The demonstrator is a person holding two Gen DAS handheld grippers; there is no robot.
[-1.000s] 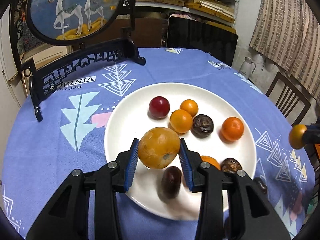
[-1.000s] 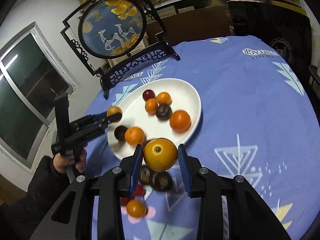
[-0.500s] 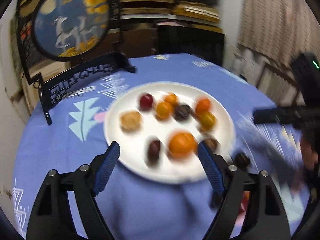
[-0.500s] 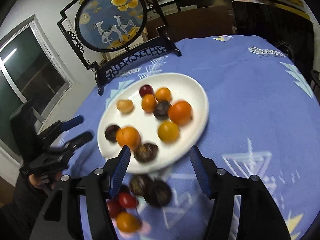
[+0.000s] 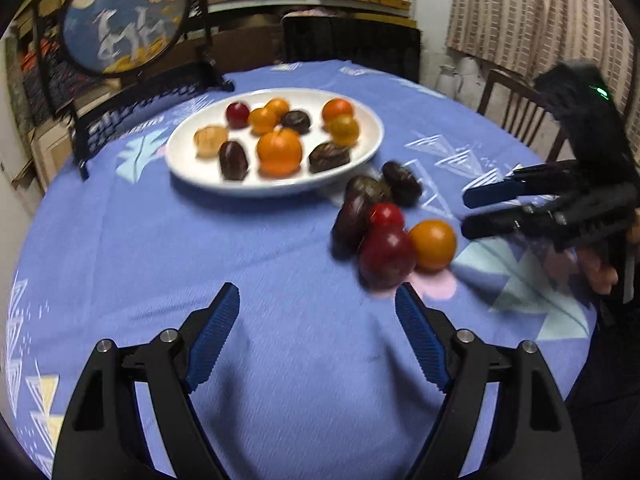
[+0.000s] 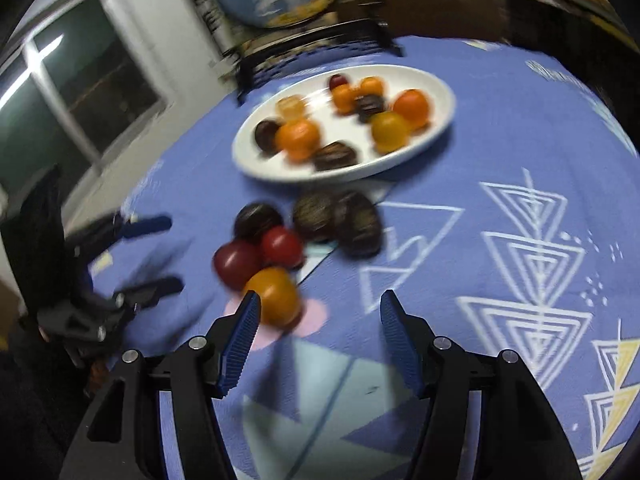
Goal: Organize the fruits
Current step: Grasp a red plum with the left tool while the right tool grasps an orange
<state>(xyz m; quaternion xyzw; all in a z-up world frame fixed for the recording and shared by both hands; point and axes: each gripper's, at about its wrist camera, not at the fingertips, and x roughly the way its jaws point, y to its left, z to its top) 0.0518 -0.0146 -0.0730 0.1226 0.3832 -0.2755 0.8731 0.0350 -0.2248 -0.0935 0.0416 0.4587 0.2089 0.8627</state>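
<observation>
— So where does the fruit sit?

— Most of it lies on the white plate toward the far side of the round table under its blue tablecloth: oranges, a red plum and some dark fruits. A loose cluster lies on the cloth just off the plate's near rim, made up of dark fruits, two red ones and an orange fruit.

— And the grippers?

— The left gripper hangs over bare cloth with its jaws wide apart and nothing between them; the cluster is ahead of it, slightly to its right. The right gripper also has its jaws apart and empty. The orange fruit lies just beyond its left fingertip; whether they touch is lost in blur.

— How much room around them?

— A broad stretch of bare cloth runs from the left gripper to the plate. The right gripper has patterned cloth open on its right. A framed round screen stands behind the plate near the table's far edge, and a chair sits beyond the table's rim.
</observation>
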